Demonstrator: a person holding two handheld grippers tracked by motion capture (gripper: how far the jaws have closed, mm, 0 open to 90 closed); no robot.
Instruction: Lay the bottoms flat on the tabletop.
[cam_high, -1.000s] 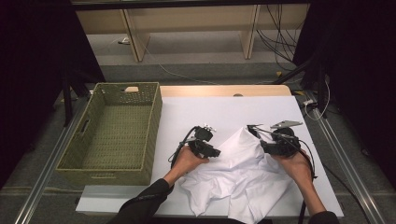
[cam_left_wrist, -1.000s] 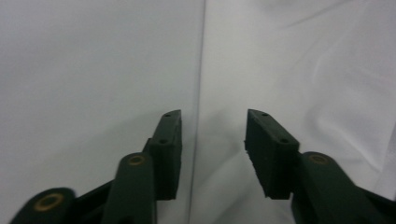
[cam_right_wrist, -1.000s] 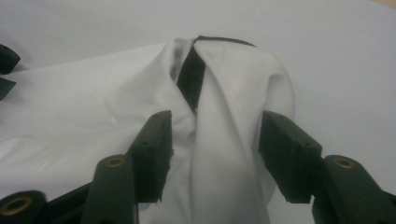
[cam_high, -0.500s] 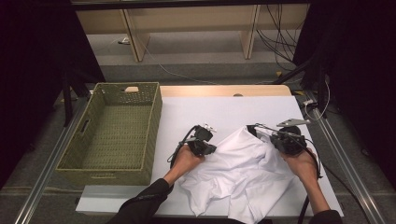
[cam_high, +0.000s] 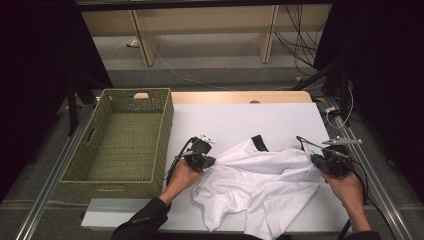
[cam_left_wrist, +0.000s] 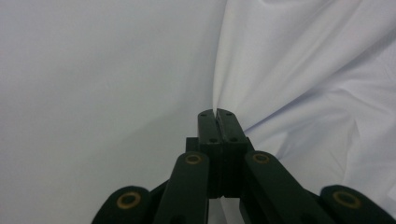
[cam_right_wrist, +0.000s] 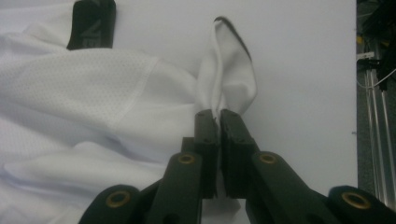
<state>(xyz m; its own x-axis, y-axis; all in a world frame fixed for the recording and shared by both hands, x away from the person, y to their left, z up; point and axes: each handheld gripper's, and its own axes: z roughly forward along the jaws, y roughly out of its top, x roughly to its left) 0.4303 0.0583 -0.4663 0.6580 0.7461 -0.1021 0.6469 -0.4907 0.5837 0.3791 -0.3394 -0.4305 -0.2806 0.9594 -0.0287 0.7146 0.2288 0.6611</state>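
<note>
**Desk:** What do I have at the left side?

**Operator:** My left gripper (cam_high: 207, 161) sits low over the white desk (cam_high: 240, 120), the person's left hand (cam_high: 184, 174) wrapped behind it, forearm coming in from the bottom edge in a dark sleeve (cam_high: 142, 222). In the left gripper view its fingers (cam_left_wrist: 208, 125) are pressed together on a fold of the white shirt (cam_high: 260, 185), the cloth fanning out from the tips.

**Desk:** And the right?

**Operator:** My right gripper (cam_high: 320, 160) is held near the desk's right edge, the right hand (cam_high: 345, 187) behind it, wrist angled inward. In the right gripper view its fingers (cam_right_wrist: 205, 126) are clamped on a pinched-up peak of the shirt (cam_right_wrist: 93, 93), which stands upright just beyond the tips.

**Desk:** Where does the shirt lie?

**Operator:** On the near half of the desk, stretched between the two grippers and rumpled below them, its lower part hanging toward the front edge. A black collar tab (cam_high: 259, 143) shows at its far edge.

**Desk:** Anything beside it?

**Operator:** A green woven basket (cam_high: 95, 172) stands at the desk's left, apart from the shirt.
</note>
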